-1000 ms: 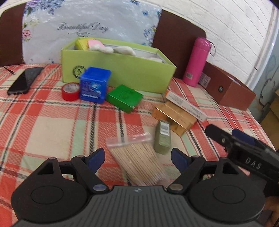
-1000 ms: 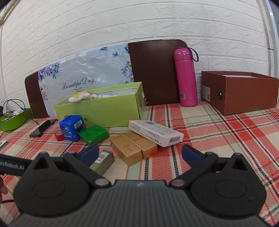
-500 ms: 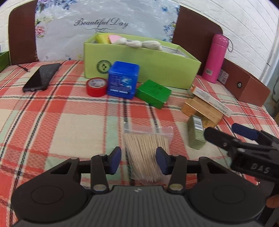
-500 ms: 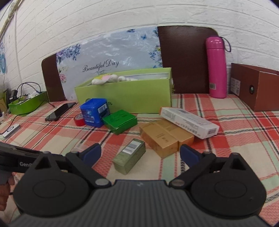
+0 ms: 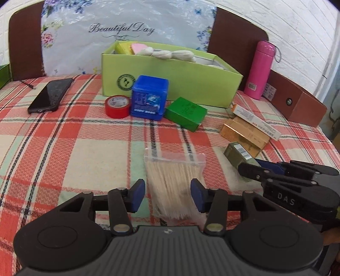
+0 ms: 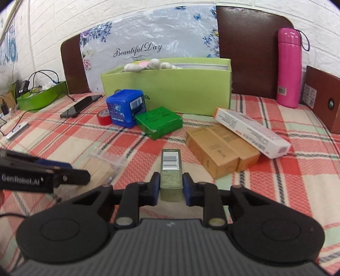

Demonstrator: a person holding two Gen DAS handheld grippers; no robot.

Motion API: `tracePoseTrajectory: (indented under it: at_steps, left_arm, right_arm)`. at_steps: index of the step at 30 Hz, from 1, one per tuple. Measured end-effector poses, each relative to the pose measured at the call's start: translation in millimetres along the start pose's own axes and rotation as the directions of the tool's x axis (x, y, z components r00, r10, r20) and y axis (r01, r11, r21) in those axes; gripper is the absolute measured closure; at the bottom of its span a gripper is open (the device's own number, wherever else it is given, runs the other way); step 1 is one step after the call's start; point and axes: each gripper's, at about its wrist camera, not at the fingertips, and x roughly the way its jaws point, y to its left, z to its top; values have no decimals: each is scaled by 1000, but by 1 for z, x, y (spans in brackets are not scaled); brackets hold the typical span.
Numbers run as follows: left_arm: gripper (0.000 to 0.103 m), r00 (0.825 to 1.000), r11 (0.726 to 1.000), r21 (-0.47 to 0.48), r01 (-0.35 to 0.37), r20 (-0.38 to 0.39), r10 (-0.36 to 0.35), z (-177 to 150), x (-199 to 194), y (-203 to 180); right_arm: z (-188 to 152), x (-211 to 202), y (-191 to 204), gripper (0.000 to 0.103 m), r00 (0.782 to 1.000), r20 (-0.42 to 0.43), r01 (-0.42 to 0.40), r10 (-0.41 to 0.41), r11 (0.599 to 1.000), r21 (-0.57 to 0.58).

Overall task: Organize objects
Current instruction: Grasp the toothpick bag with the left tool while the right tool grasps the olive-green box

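Left claw (image 5: 167, 196), left wrist view: jaws opening, straddling clear bag of wooden sticks (image 5: 176, 182) on plaid surface (image 5: 63, 148); no pad contact visible. Bag likely light, floppy, slippery; pinch across the bundle.

Right wrist view: right claw (image 6: 171, 187) closing on olive box (image 6: 171, 169), near end. Probably stiff, light. Tan boxes (image 6: 221, 148) just beside.

Domestic room, plaid cloth-covered table (image 5: 63, 152) against white brick wall (image 6: 148, 19), phone (image 5: 51, 95), pink flask (image 6: 289, 68), charger cables (image 6: 40, 78), small household boxes
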Motion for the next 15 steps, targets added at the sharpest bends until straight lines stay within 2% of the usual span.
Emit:
tracePoseTrajectory:
  at_steps: [2, 6, 10, 11, 15]
  left_arm:
    - [40, 1000, 1000, 25, -7, 9, 7, 0, 2, -6]
    - [39, 999, 996, 76, -38, -9, 38, 0, 12, -13]
    - [39, 999, 996, 82, -33, -6, 34, 1, 13, -11]
    - [42, 1000, 996, 78, -29, -7, 30, 1, 13, -10]
    - [44, 1000, 997, 75, -26, -8, 27, 2, 13, -9]
  right_arm:
    - [-3, -5, -6, 81, 1000, -6, 7, -7, 1000, 18]
    - [-4, -9, -11, 78, 1000, -2, 12, -12, 999, 47]
    - [-4, -4, -7, 71, 1000, -9, 5, -5, 999, 39]
    - [-5, -3, -6, 68, 1000, -9, 4, -3, 999, 38]
    - [-5, -2, -4, 64, 1000, -6, 1, -1, 999, 33]
